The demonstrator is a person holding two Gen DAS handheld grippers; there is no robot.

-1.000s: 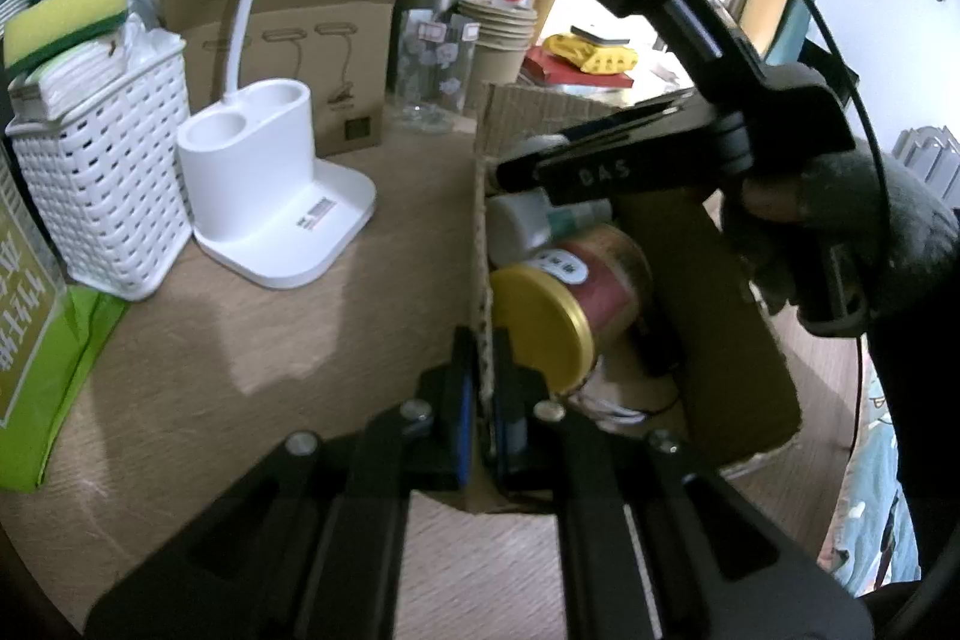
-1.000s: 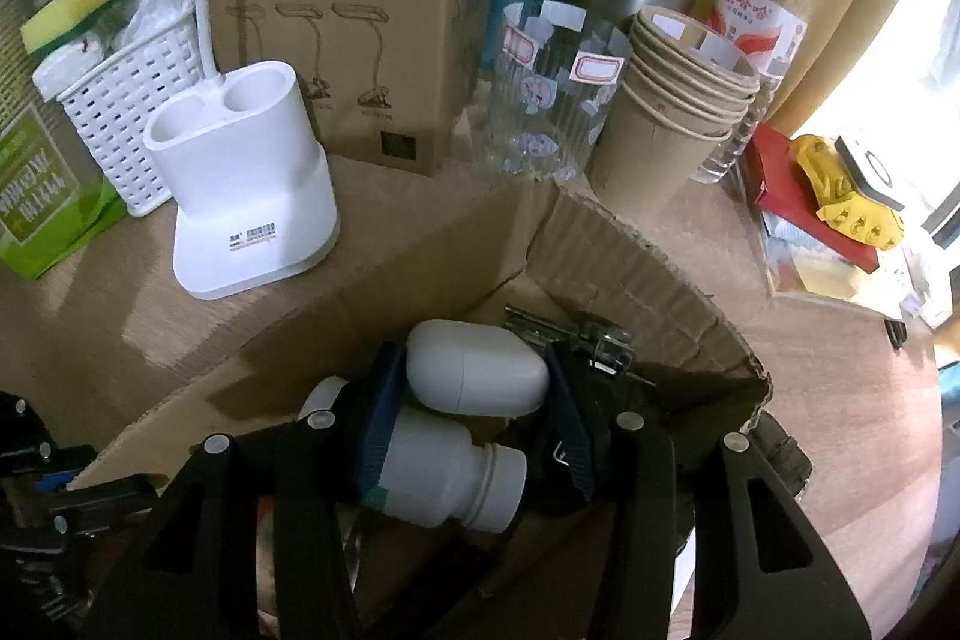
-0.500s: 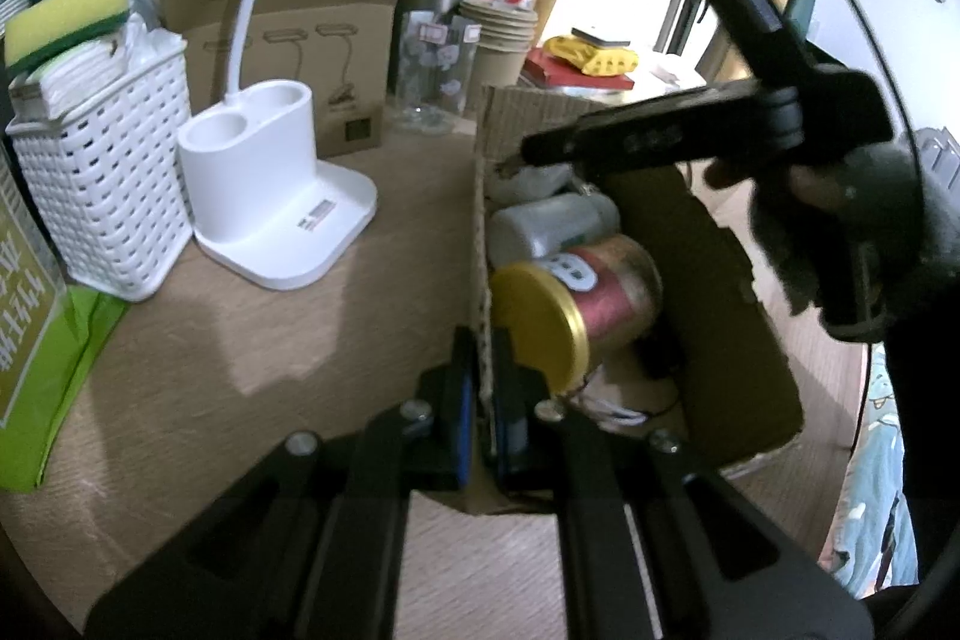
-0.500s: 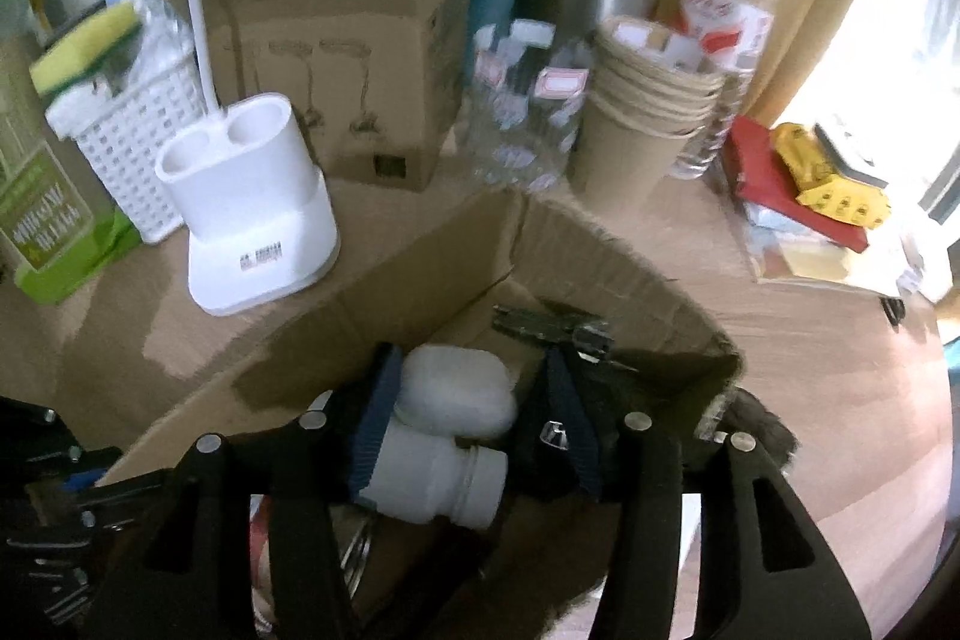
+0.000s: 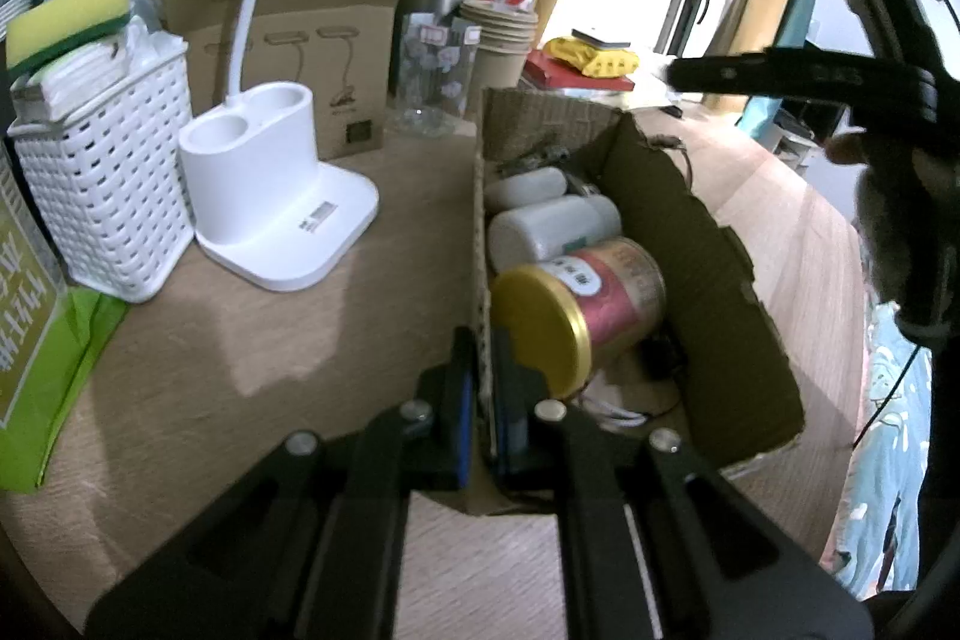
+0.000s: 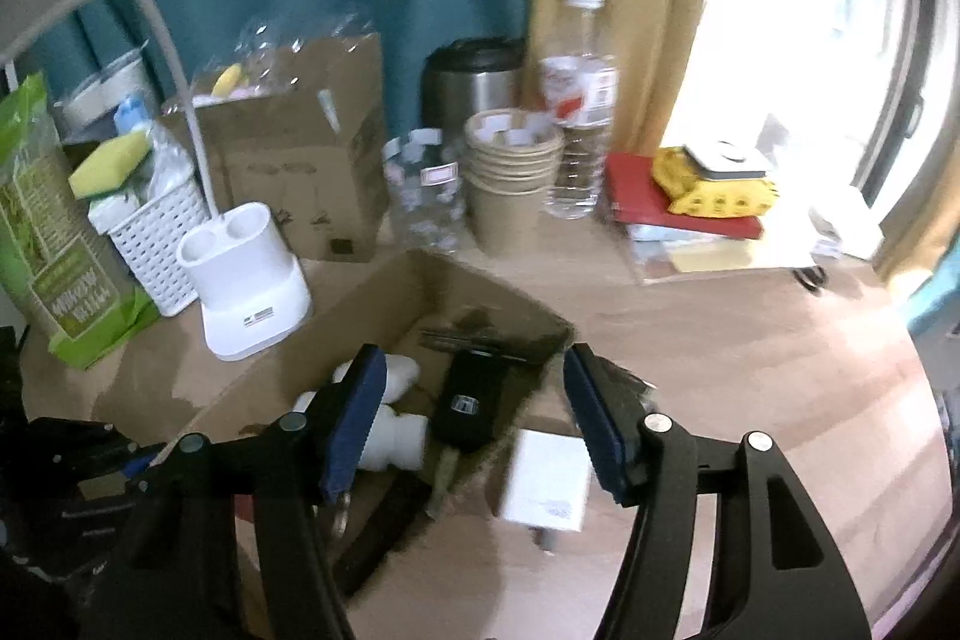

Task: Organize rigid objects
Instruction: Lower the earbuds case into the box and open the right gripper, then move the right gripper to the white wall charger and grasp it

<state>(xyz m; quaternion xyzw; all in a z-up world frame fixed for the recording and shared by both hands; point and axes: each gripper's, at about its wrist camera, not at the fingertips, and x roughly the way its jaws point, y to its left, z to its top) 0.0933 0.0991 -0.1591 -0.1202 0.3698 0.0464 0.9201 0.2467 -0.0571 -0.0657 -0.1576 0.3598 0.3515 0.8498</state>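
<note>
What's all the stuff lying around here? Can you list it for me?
Cardboard box: one, brown, open, centre of table.
Can: one, red, gold lid, on its side in box.
White bottles: two, behind the can.
Black device: one, in box.
Lamp base: one, white, left of box.
Basket: one, white, far left.
Sponge: one, yellow-green, atop basket.
Paper cups: one stack, brown, at back.
Water bottle: one, clear.
White adapter: one, beside box.
Left tool: black, pinching box wall.
Right tool: black, open over box.
</note>
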